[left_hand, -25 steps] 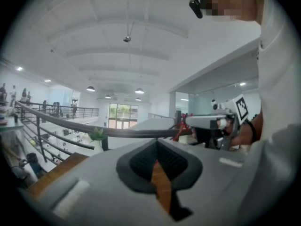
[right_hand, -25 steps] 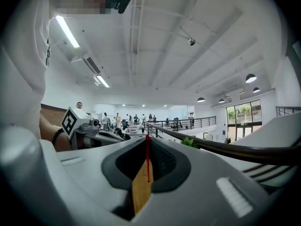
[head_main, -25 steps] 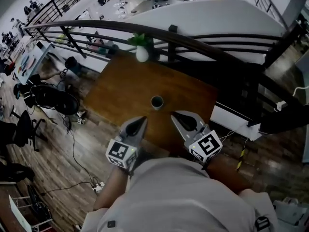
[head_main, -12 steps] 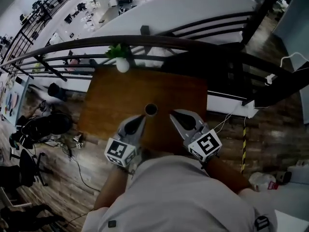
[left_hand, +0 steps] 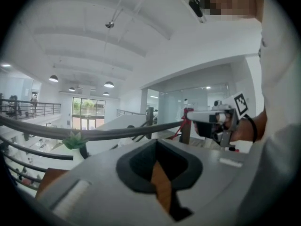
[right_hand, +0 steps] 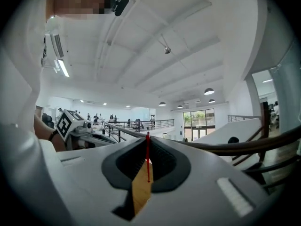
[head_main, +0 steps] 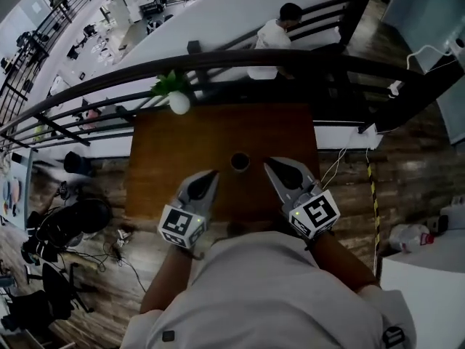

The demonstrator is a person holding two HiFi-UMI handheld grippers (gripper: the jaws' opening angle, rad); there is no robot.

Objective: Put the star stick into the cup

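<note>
The biggest thing here is the brown wooden table [head_main: 167, 158], with a dark railing [head_main: 218, 60] curving along its far side. The person holds the left gripper [head_main: 211, 174] and the right gripper [head_main: 270, 164] over the near edge of the table. A green plant in a white vase [head_main: 178, 102] stands at the far left corner. The small dark cup [head_main: 240, 161] sits on the table between the two gripper tips and just past them. The smallest thing is the thin red star stick [right_hand: 147, 159]. The right gripper pinches it tight, and it stands straight up between the jaws. Its star end does not show in any view. The left gripper is closed too, with nothing in it. I think the best way is to move the right gripper slowly over the cup. The stick should stay straight and go down until its end is inside the rim, and only then should the jaws let go. The left gripper could hold the cup steady. There are no words to read, only black and white square patterns on the gripper cubes.
</note>
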